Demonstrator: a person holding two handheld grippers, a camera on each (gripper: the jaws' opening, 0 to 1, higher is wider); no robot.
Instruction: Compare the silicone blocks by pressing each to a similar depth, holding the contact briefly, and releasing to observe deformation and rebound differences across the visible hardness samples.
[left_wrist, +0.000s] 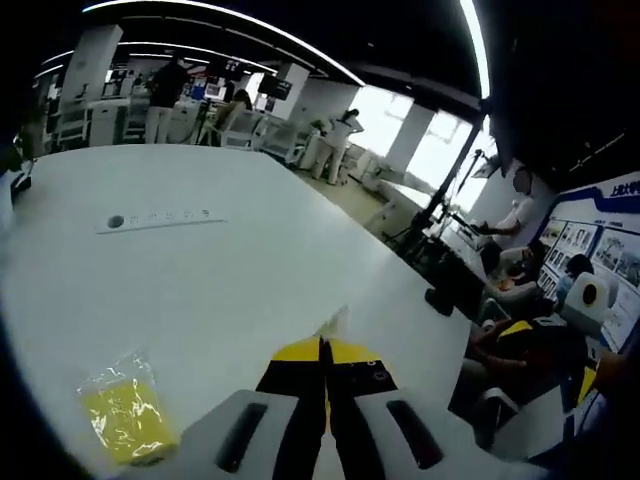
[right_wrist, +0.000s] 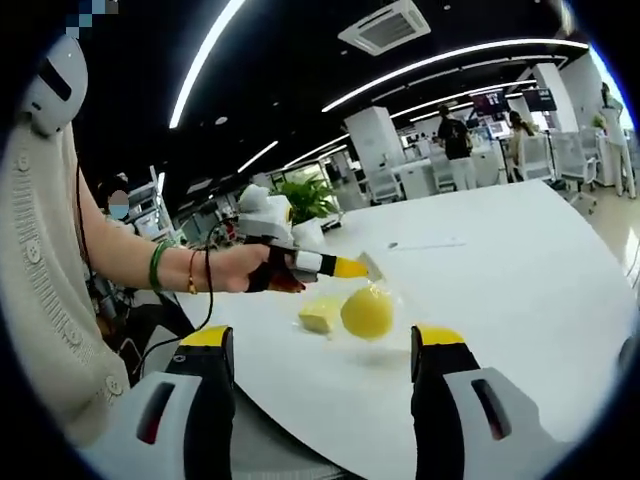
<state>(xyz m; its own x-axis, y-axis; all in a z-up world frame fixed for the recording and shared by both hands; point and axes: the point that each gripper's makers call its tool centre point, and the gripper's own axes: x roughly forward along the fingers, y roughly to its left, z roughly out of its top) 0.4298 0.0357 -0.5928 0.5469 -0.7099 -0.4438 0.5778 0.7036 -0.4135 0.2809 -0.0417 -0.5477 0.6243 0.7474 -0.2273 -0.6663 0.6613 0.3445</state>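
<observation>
While the left gripper (right_wrist: 360, 266) has its jaws together and the right gripper (right_wrist: 325, 345) apart, the bagged yellow silicone blocks (right_wrist: 366, 312) near the white counter (right_wrist: 520, 280) edge could slide off when pressed.

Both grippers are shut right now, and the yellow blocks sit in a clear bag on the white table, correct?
Not quite. In the right gripper view the right gripper is open, its jaws wide apart. The left gripper is shut, and the yellow blocks do sit in a clear bag on the white table.

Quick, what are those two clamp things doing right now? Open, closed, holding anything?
Left hand-held gripper: shut, nothing between its jaws.
Right hand-held gripper: open, holding nothing; a yellow block in a clear bag lies ahead of it.
</observation>
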